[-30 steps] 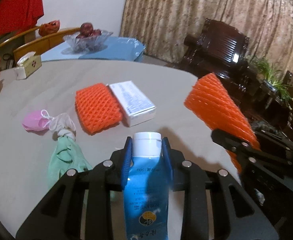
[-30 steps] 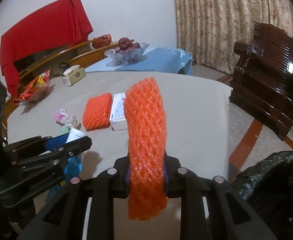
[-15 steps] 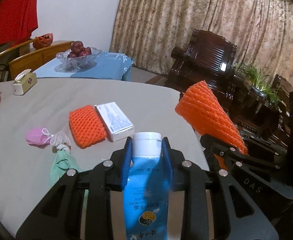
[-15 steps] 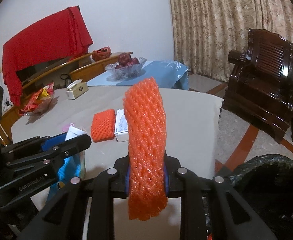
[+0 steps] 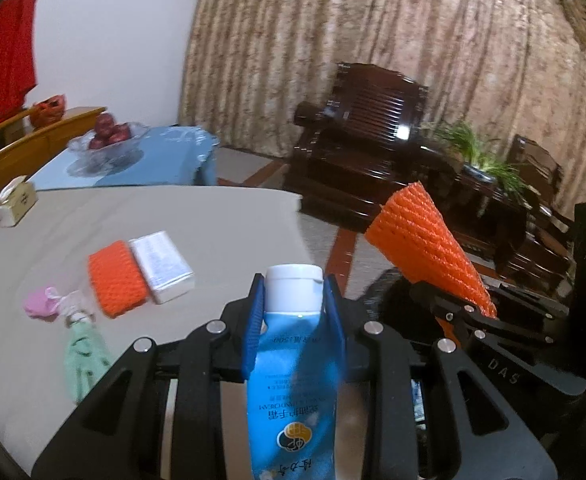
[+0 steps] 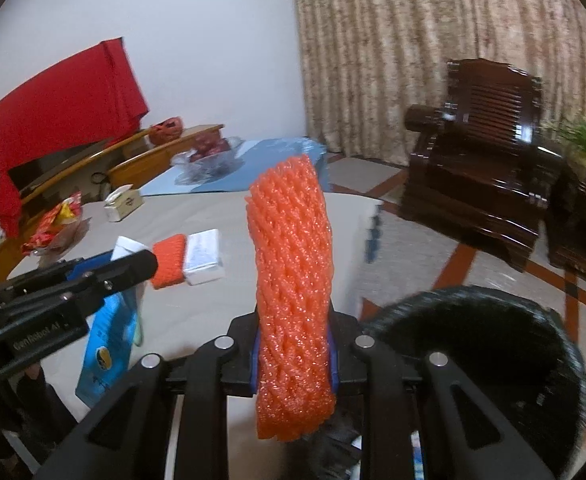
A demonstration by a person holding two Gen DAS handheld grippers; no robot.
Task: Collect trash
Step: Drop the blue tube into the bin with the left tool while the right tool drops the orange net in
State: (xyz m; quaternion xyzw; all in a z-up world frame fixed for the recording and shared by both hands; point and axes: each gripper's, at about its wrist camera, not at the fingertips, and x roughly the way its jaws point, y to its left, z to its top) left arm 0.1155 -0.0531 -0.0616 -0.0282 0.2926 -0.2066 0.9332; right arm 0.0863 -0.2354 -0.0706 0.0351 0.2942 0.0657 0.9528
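Orange foam net sleeve (image 6: 293,300), held upright in the right tool (image 6: 293,354), whose jaws are closed on its lower third; its long axis runs along the tool's fingers, the free end standing above and the short end hanging below. The black trash bag (image 6: 513,344) opens just right of and below this tool, past the counter (image 6: 221,216) edge, so the right hand appears the nearer to the drop and the sleeve would have to travel rightward and down. Blue hand-cream tube (image 5: 293,380), white cap forward, is clamped between the blue pads of the left tool (image 5: 293,304); this tool hangs over the counter's near edge, left of the right tool, so it has farther to go to the bag. Remaining on the counter, well apart from both tools: a second orange foam net (image 5: 115,278) touching a white box (image 5: 161,266), a pink mask (image 5: 39,304), a green cloth (image 5: 83,354)
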